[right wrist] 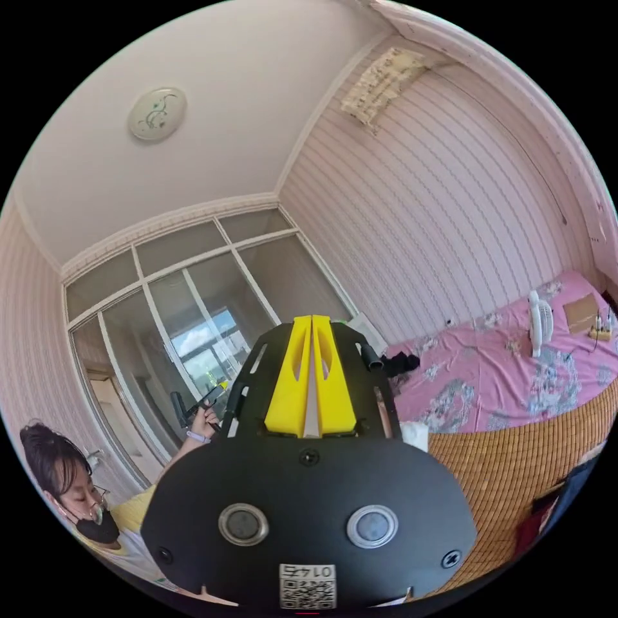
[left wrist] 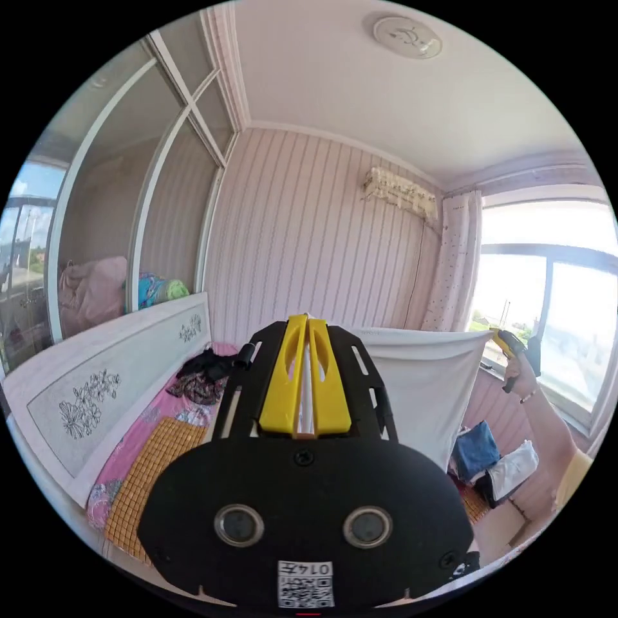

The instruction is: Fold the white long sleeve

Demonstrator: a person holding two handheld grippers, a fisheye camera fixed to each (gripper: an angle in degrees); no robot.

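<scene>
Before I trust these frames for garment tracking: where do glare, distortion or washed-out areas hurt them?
Left gripper view: the window is blown out, backlighting the white long sleeve stretched between the left gripper and the right gripper. Both views: fisheye bends the wall stripes and frames. Right gripper view: evenly lit, the white cloth only a sliver between the shut jaws.

The garment (left wrist: 418, 380) at centre right of the left gripper view was plain white. Each hand-held gripper had yellow jaws on a black body: left (left wrist: 306, 380), right (right wrist: 311, 380). The wall (left wrist: 309, 232) carried pale pink vertical stripes. The bedsheet (right wrist: 489, 380) at right was pink with flowers, the mat (right wrist: 515, 470) woven tan. The headboard (left wrist: 96, 386) at left was white with black flower drawings.
</scene>
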